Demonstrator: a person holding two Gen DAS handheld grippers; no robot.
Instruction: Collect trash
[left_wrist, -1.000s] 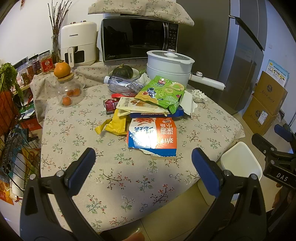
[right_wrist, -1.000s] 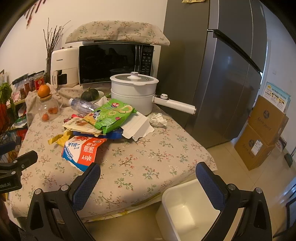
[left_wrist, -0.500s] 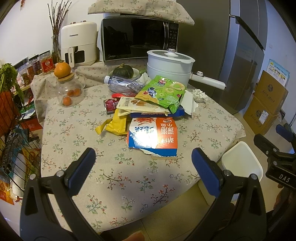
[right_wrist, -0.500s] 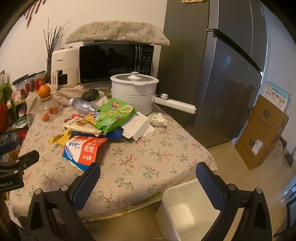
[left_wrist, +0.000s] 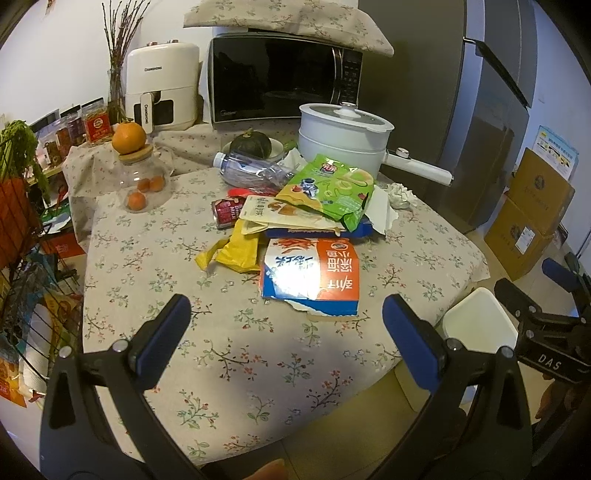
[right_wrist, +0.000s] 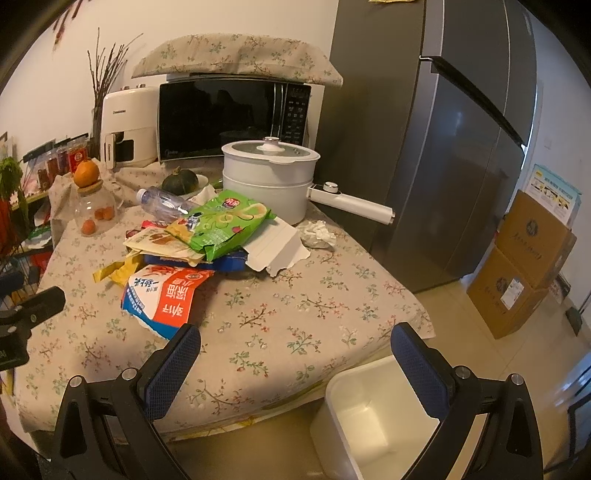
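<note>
A pile of trash lies mid-table: an orange, white and blue carton (left_wrist: 312, 277) (right_wrist: 166, 295) nearest me, a yellow wrapper (left_wrist: 232, 251), a green snack bag (left_wrist: 328, 192) (right_wrist: 225, 221), a clear plastic bottle (left_wrist: 251, 171) and a red can (left_wrist: 225, 212). A crumpled tissue (right_wrist: 316, 234) sits right of the pile. A white bin (right_wrist: 380, 410) (left_wrist: 476, 325) stands on the floor by the table's near right corner. My left gripper (left_wrist: 286, 325) hovers open over the table's front edge, short of the carton. My right gripper (right_wrist: 295, 363) is open above the table corner and bin.
A white pot (right_wrist: 271, 177) with a long handle, a microwave (right_wrist: 232, 114), an air fryer (left_wrist: 160, 86), a squash (left_wrist: 251, 144) and a glass jar (left_wrist: 142, 181) topped by an orange stand at the back. A fridge (right_wrist: 443, 129) and cardboard boxes (right_wrist: 524, 258) are at right; a wire rack (left_wrist: 26, 258) at left.
Both grippers have drifted slightly; the view barely shifts. Nothing on the table has moved and both grippers stay open.
</note>
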